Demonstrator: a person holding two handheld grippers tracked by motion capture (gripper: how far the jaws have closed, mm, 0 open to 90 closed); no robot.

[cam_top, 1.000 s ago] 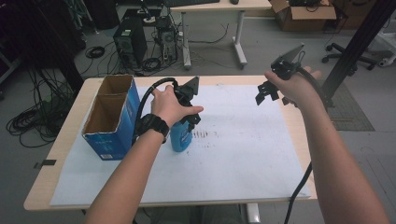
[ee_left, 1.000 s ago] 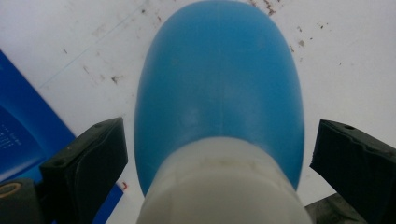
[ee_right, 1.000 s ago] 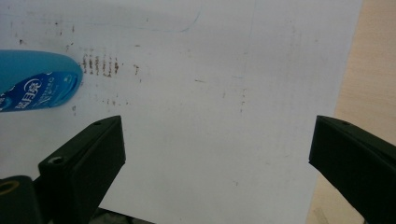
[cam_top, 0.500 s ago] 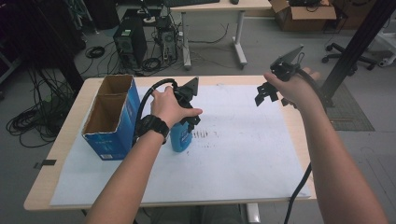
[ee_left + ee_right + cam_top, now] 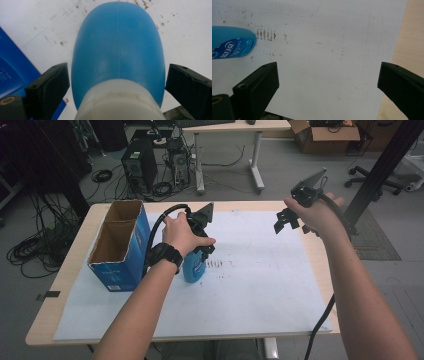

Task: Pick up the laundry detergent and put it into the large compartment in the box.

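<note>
A blue bottle (image 5: 194, 267) with a white cap (image 5: 117, 100) stands upright on the white paper sheet (image 5: 260, 285), left of centre. My left gripper (image 5: 202, 245) comes down over its top. In the left gripper view (image 5: 116, 75) the jaws stand wide apart on either side of the bottle's body (image 5: 117, 45), open and close to its sides. My right gripper (image 5: 286, 219) is held in the air over the table's far right part, open with nothing between the jaws (image 5: 328, 75). The right gripper view looks down on the paper and the bottle (image 5: 232, 42).
An open blue cardboard box (image 5: 117, 245) with two compartments stands at the left, close to the bottle. The paper has dark smudges (image 5: 217, 264) right of the bottle. The wooden table edge (image 5: 409, 37) runs beside the paper on the right. Computers and cables lie on the floor beyond.
</note>
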